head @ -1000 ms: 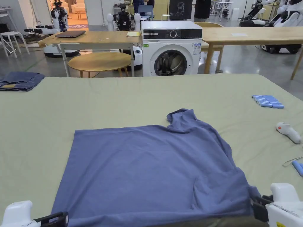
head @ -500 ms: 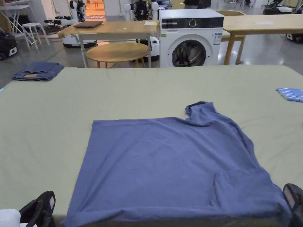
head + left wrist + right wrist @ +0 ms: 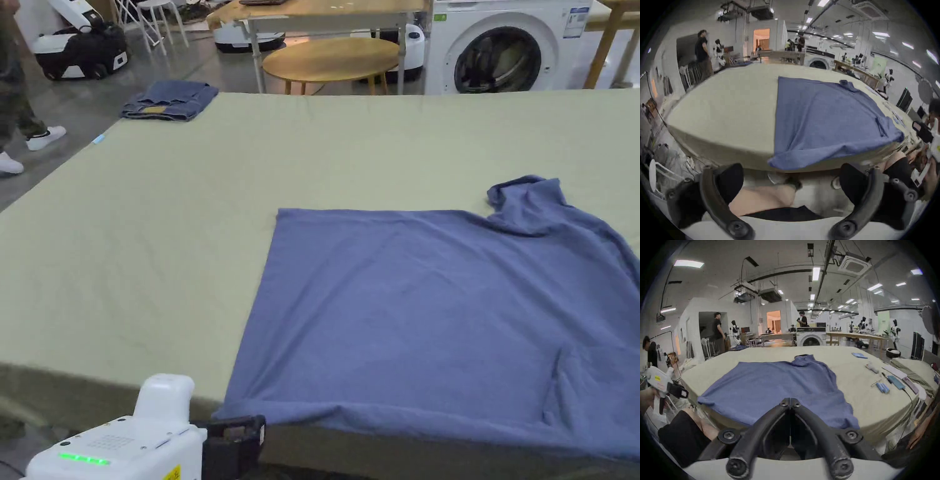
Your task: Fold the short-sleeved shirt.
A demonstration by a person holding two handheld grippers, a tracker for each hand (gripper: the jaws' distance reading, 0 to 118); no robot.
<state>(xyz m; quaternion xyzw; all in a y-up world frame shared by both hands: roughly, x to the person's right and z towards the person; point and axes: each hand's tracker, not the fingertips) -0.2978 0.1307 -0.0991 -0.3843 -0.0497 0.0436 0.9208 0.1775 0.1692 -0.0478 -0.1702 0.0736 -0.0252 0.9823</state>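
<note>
Pale green cloth covers the wide worktop [image 3: 187,206], and a workshop lies behind it, with a white washing machine [image 3: 506,44], a round wooden table [image 3: 331,57] and long wooden benches. Folded jeans [image 3: 170,100] lie at the worktop's far left corner. The washing machine carries small stickers, and the gripper bodies carry yellow labels, but none of the writing can be read.

The short-sleeved shirt [image 3: 425,312] is blue and lies spread flat on the worktop, its near hem hanging slightly over the near edge and one sleeve bunched up at the far side. In the right gripper view, small blue items [image 3: 882,387] lie on the worktop to the shirt's right.

The left gripper [image 3: 791,175] sits just below the worktop's near edge, close to the shirt's near left corner, with its fingers [image 3: 730,178] spread wide and nothing between them. The right gripper [image 3: 790,403] has its fingers [image 3: 799,408] pressed together, with its tips over the shirt's near hem; whether any cloth is caught between them cannot be told.

Compared with half a second ago, the head camera has swung left, and the left gripper's white body [image 3: 125,444] with its green light has come into the head view. The shirt lies as it did.
</note>
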